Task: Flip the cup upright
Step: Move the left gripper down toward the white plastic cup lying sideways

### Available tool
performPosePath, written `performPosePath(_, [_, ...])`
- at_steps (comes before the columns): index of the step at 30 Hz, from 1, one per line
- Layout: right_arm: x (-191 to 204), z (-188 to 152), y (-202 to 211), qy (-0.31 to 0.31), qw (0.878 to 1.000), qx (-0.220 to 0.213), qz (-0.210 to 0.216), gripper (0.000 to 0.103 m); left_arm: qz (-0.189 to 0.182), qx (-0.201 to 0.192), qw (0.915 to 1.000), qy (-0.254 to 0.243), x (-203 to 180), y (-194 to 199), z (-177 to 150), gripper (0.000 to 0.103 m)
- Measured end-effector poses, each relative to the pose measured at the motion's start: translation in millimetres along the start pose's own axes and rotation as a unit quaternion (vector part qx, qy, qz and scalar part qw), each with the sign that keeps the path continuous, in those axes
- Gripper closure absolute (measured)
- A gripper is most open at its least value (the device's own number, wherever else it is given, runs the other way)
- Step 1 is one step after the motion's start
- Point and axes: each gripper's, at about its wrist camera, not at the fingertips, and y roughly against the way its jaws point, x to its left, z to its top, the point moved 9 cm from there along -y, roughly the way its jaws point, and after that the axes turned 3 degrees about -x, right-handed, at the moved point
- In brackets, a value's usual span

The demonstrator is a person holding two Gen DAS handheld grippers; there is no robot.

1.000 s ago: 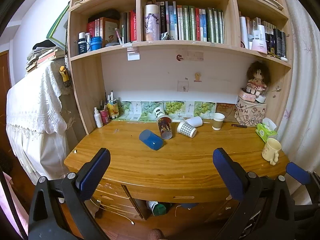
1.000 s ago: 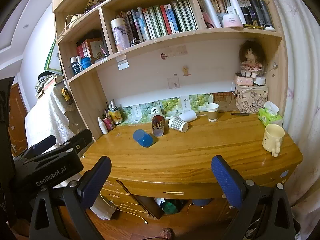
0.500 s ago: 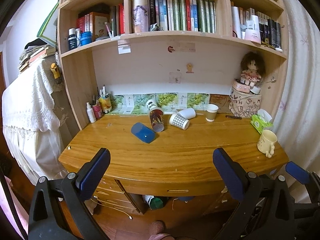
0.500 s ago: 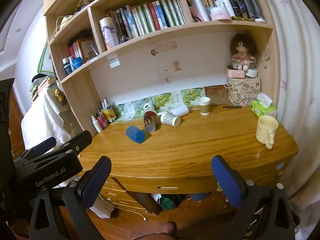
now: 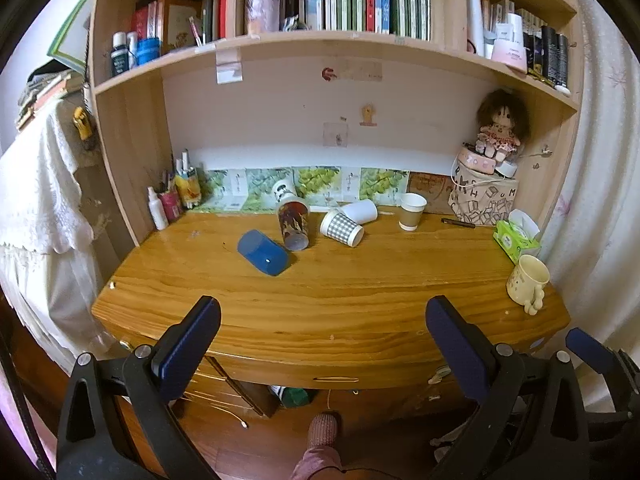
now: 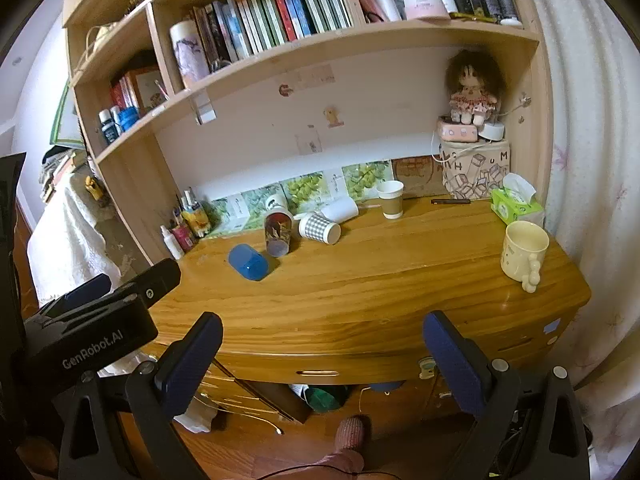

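Note:
Several cups lie on their sides on the wooden desk (image 5: 360, 304): a blue cup (image 5: 262, 253) (image 6: 248, 261), a picture-printed cup (image 5: 294, 224) (image 6: 277, 232), a checked paper cup (image 5: 341, 228) (image 6: 319, 229) and a white cup (image 5: 360, 211) (image 6: 340, 209). A brown-sleeved paper cup (image 5: 412, 211) (image 6: 391, 199) and a cream mug (image 5: 527, 280) (image 6: 522, 255) stand upright. My left gripper (image 5: 320, 344) is open and empty, in front of the desk's front edge. My right gripper (image 6: 322, 354) is open and empty, also short of the desk.
Small bottles (image 5: 172, 200) stand at the desk's back left. A patterned box with a doll (image 5: 486, 196) and a green tissue box (image 5: 516, 236) are at the back right. A bookshelf rises above. The left gripper's body (image 6: 92, 332) shows at left in the right wrist view.
Both grippers have moved closer to the desk and tilted down a little, so the desk looks larger. The cups have not moved. Both jaws stay open.

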Motion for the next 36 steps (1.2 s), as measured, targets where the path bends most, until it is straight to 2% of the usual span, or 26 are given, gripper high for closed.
performPosePath(8, [-16, 14, -43, 0.002, 0.999, 0.03, -0.018, 0.002, 0.003, 0.043, 0.9989, 0.019, -2, -56, 12, 0.001])
performPosePath(17, [-31, 30, -111, -0.022, 0.996, 0.085, -0.022, 0.002, -0.003, 0.1, 0.9943, 0.035, 6, -124, 26, 0.001])
performPosePath(23, [-34, 43, -154, -0.044, 0.992, 0.112, -0.022, 0.002, -0.005, 0.13, 0.9909, 0.033, 14, -167, 41, 0.001])
performPosePath(31, [-36, 59, -210, -0.075, 0.985, 0.152, -0.025, 0.002, -0.001, 0.152, 0.9882, 0.019, 27, -215, 64, 0.001])
performPosePath(36, [-38, 61, -243, -0.091, 0.978, 0.185, -0.043, 0.002, -0.01, 0.162, 0.9867, -0.004, 29, -242, 75, 0.001])
